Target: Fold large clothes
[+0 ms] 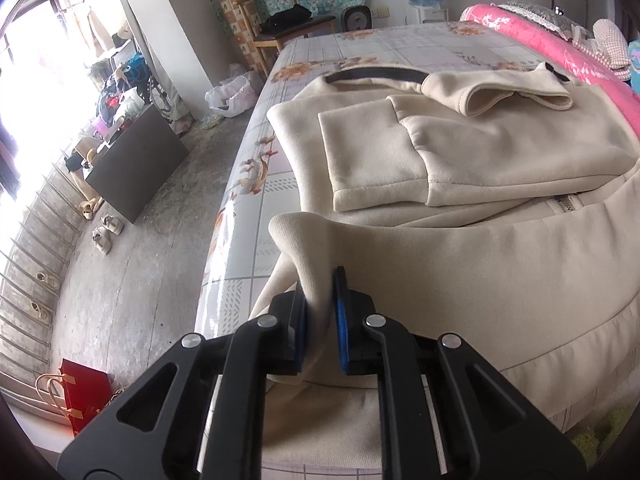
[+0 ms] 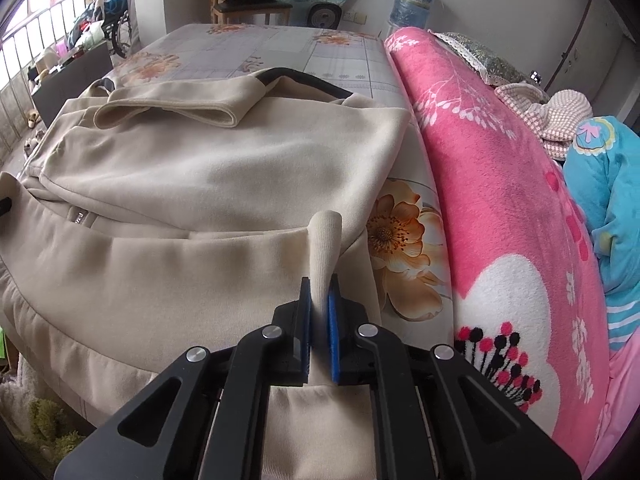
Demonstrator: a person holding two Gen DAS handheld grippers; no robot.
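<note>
A large cream zip jacket (image 1: 500,148) lies on the bed with both sleeves folded across its body; it also shows in the right wrist view (image 2: 208,168). My left gripper (image 1: 320,280) is shut on the jacket's ribbed bottom hem at its left corner, lifting a fold of it. My right gripper (image 2: 319,284) is shut on the hem at the right corner, with a pinch of ribbed cloth sticking up between the blue pads. The lower part of the jacket hangs over the bed's near edge below both grippers.
The bed has a flower-printed sheet (image 1: 400,40) (image 2: 280,48). A pink blanket (image 2: 500,208) and a turquoise garment (image 2: 612,200) lie along the right. A wooden chair (image 1: 280,28), dark box (image 1: 140,168), shoes and a red bag (image 1: 86,392) are on the floor at left.
</note>
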